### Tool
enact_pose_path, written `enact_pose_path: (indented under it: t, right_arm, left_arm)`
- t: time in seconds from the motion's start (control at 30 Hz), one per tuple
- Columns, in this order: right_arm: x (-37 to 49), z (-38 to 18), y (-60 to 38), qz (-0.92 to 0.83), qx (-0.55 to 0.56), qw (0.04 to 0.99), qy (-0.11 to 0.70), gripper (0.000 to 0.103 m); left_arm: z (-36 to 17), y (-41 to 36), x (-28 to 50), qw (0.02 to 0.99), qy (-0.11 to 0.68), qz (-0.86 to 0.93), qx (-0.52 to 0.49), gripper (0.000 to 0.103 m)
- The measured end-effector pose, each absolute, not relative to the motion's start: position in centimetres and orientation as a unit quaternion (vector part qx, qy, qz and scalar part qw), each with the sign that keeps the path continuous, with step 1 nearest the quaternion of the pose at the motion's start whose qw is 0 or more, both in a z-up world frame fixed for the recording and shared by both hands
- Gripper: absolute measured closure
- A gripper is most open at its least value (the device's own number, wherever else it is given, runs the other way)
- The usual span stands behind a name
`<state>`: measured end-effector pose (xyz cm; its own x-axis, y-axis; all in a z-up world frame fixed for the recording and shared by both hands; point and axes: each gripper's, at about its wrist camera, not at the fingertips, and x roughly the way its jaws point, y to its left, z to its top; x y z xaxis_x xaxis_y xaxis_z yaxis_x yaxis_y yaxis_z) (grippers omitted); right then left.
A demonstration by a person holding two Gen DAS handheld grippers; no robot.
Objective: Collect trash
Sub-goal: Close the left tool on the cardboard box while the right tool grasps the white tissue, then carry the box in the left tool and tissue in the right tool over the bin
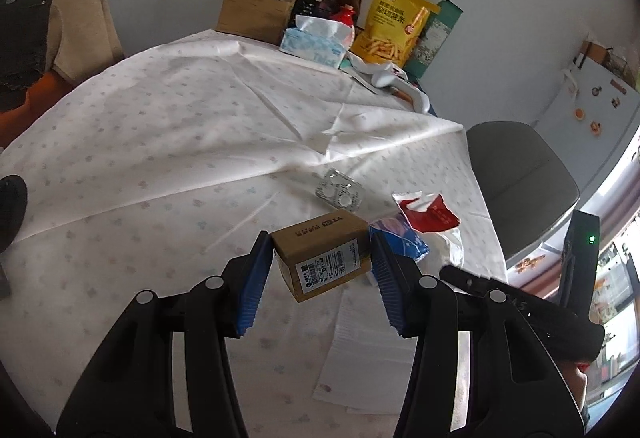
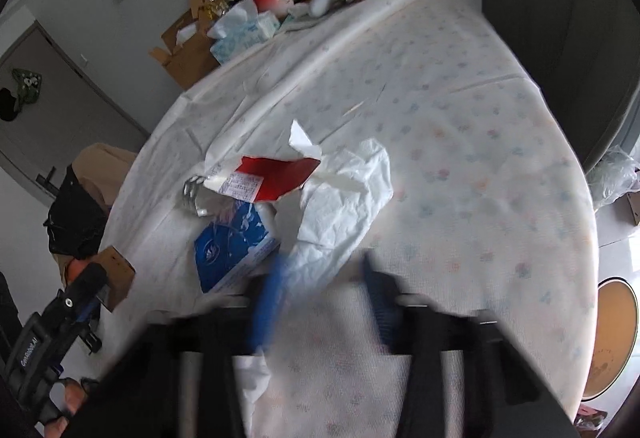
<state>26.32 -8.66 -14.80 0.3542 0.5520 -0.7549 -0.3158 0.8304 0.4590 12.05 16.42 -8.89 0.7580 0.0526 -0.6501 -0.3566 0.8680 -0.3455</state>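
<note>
Setting: home dining area. Round table with floral tablecloth [image 1: 180, 126], grey chair [image 1: 520, 174] at right. Upper frame: tissue box [image 1: 312, 46], yellow snack bag [image 1: 396, 26], cardboard box [image 1: 256, 8]. Fridge with magnets [image 1: 596, 110], far right.

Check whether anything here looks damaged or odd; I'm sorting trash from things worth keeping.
The red and white packet mid-table is torn open, its top edge ragged. A white tissue lies crumpled right beside it. The tablecloth is creased and folded over nearby.
</note>
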Motion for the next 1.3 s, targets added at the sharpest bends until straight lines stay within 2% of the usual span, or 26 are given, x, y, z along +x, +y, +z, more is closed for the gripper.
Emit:
enact_pose_path:
  t: [0.1,0.6,0.97,1.3]
  right_arm:
    - [26.0,-14.6,-9.1,0.267,0.124,0.815,0.499,0.098]
    - [22.0,-10.9,-16.7,0.259,0.142,0.846,0.444,0.099]
    - [19.8,-9.4,-27.5,0.193,0.166,0.874,0.414,0.099]
    - [18.2,-11.4,-37.7,0.097,0.181,0.885,0.419,0.098]
  left_arm:
    - [-8.7,16.4,12.1,0.909,0.327,0.112,-0.232,0.052]
    - [-7.6,10.2,14.9,0.92,0.33,0.043,-0.205,0.052]
    - [-6.9,0.7,18.5,0.923,0.345,-0.049,-0.166,0.052]
    - [-7.6,-9.2,21.1,0.91,0.369,-0.139,-0.126,0.052]
